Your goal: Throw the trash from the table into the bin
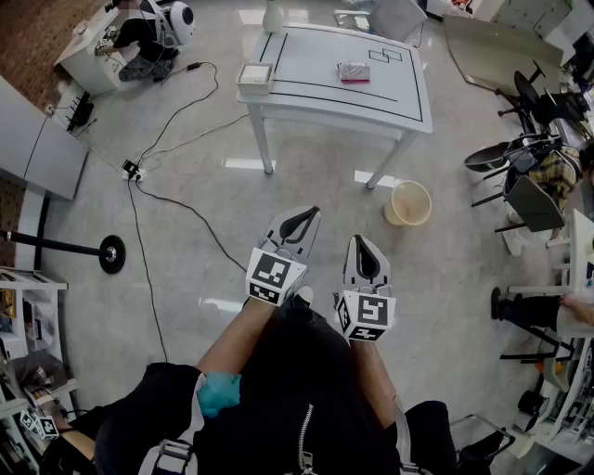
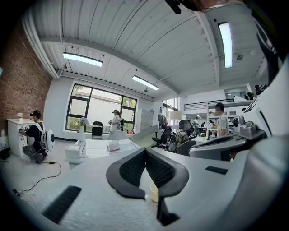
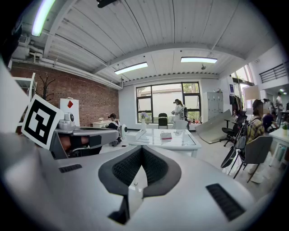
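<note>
A small pink and white piece of trash [image 1: 353,71] lies on the white table [image 1: 306,97] far ahead of me. It also shows in the left gripper view as trash [image 2: 113,145] and in the right gripper view as trash [image 3: 166,135]. The beige bin [image 1: 408,202] stands on the floor by the table's near right leg, and its rim [image 2: 154,191] peeks out behind the left jaws. My left gripper [image 1: 306,215] and right gripper [image 1: 360,243] are held side by side over the floor, well short of the table. Both are shut with nothing in them.
A white box [image 1: 254,78] sits on the table's near left corner and a vase [image 1: 272,17] at its far edge. Cables [image 1: 158,199] trail across the floor on the left. A person [image 1: 144,42] crouches at far left. Office chairs [image 1: 524,176] crowd the right.
</note>
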Demonstrator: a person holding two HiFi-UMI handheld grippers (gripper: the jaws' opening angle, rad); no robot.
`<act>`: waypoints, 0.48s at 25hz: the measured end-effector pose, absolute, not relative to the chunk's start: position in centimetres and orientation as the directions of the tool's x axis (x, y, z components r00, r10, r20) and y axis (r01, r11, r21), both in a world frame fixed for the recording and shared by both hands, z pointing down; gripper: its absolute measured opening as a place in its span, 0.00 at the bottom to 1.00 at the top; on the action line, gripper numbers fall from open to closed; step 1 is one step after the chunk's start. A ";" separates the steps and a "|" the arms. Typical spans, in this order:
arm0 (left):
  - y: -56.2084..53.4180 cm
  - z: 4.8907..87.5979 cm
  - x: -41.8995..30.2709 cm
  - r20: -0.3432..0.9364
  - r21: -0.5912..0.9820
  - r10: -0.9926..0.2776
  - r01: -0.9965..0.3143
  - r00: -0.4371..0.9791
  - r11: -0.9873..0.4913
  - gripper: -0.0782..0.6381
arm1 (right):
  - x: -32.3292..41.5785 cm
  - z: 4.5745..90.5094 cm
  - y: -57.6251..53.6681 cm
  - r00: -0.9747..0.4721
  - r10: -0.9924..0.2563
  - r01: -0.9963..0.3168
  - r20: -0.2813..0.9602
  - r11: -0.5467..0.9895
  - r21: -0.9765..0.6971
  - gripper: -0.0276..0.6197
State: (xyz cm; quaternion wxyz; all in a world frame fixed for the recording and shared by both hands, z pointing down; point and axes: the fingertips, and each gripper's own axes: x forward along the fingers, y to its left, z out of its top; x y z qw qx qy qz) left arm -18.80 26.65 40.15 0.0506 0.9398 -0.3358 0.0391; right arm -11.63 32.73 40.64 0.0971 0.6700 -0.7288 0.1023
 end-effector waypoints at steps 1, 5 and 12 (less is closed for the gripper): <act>26.6 40.2 -18.7 0.108 0.070 -0.627 -0.635 0.772 -0.770 0.12 | -11.6 40.6 32.6 -0.084 -0.958 -0.996 0.275 0.081 -0.022 0.06; 26.2 40.3 -18.4 0.110 0.069 -0.624 -0.632 0.774 -0.772 0.12 | -11.6 39.9 32.3 -0.118 -0.968 -0.991 0.220 0.101 -0.086 0.06; 25.3 40.1 -17.8 0.105 0.062 -0.622 -0.629 0.776 -0.775 0.12 | -11.0 40.2 31.5 -0.098 -0.969 -0.994 0.225 0.086 -0.063 0.06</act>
